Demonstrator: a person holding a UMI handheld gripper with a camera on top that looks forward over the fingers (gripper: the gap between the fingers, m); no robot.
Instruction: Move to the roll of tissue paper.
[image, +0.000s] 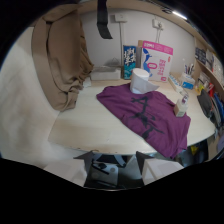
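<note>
Roll of tissue paper (140, 81): a white roll standing upright on the far end of the purple cloth (147, 116), at about 12 o'clock from the fingers and well beyond them.

Purple cloth: spread flat across the desk (85, 125) with a dark print on it; it runs from the roll back toward the near edge, at about 1 o'clock from the fingers.

Behind the roll: a pink and white box (156, 60) and a smaller blue box (129, 59) stand against the wall, just past the roll at 12 to 1 o'clock.

Beside the cloth: a small bottle (181, 106) sits at the cloth's edge, at about 2 o'clock.

Brown cloth (61, 55): hangs in folds down onto the desk, at about 10 to 11 o'clock, well apart from the roll.

Tongs (115, 159): the two dark fingers stand apart with a gap between them and grasp nothing; they sit before the near edge of the desk.

Done, as I judge it: the tongs are pointed roughly at the roll, which lies nearly straight ahead.

Left, as I judge it: almost the whole approach. The depth of the desk and the length of the cloth lie between the fingers and the roll, so the tongs must travel forward over the cloth.
</note>
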